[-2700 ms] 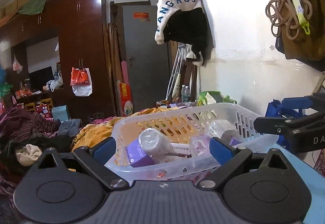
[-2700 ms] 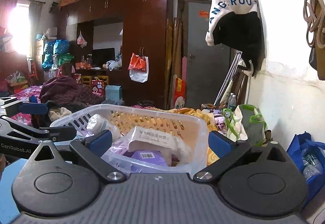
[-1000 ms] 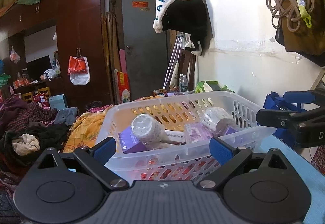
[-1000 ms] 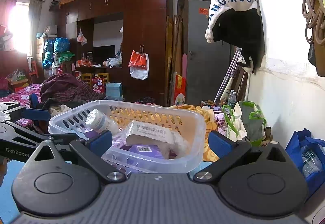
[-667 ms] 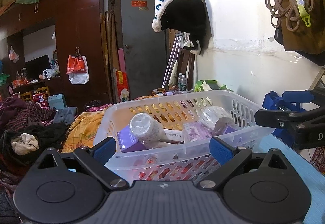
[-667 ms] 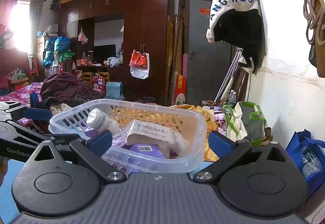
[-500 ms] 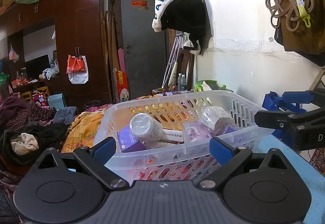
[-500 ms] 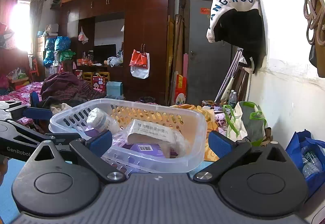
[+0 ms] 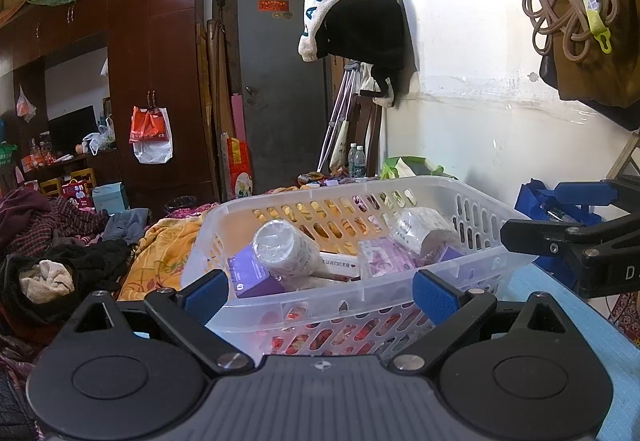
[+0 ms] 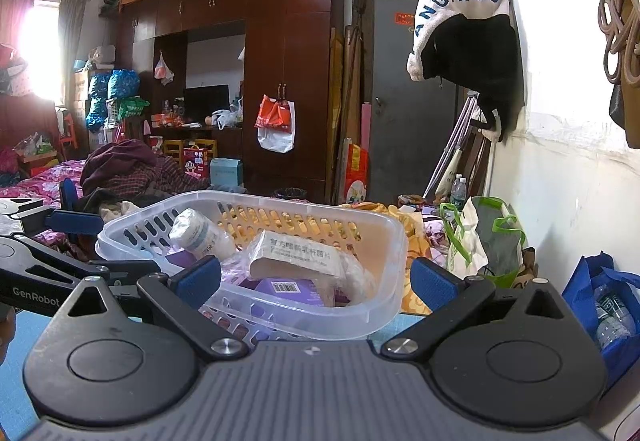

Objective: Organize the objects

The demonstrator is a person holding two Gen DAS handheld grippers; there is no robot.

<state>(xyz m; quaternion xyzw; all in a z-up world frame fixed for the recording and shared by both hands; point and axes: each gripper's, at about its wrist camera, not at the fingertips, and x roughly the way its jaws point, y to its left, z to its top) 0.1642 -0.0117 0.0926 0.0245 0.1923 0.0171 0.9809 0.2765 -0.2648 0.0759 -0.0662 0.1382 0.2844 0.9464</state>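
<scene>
A dark wooden wardrobe (image 10: pixel 256 81) fills the upper left and centre of the right wrist view, with a grey door (image 10: pixel 412 97) to its right. A white-and-black hooded garment (image 9: pixel 352 13) hangs on the wall at the upper centre of the left wrist view.

The clear plastic basket (image 9: pixel 472 273) sits in the lower centre of both views on a light blue tabletop (image 9: pixel 592 325). The left gripper (image 9: pixel 320 291) has its jaws spread wide, blue pads flanking the basket's near wall without pinching it. The right gripper (image 10: pixel 316 279) is likewise spread, its pads to either side of the basket's near corner.

Inside the basket lie a wrapped white bottle (image 9: pixel 286 249) tilted on its side, a beige medicine box (image 10: pixel 298 255) in clear wrap, and a purple box (image 9: pixel 250 275) by the left wall. An orange-and-white plastic bag (image 10: pixel 276 123) hangs on the wardrobe door.
</scene>
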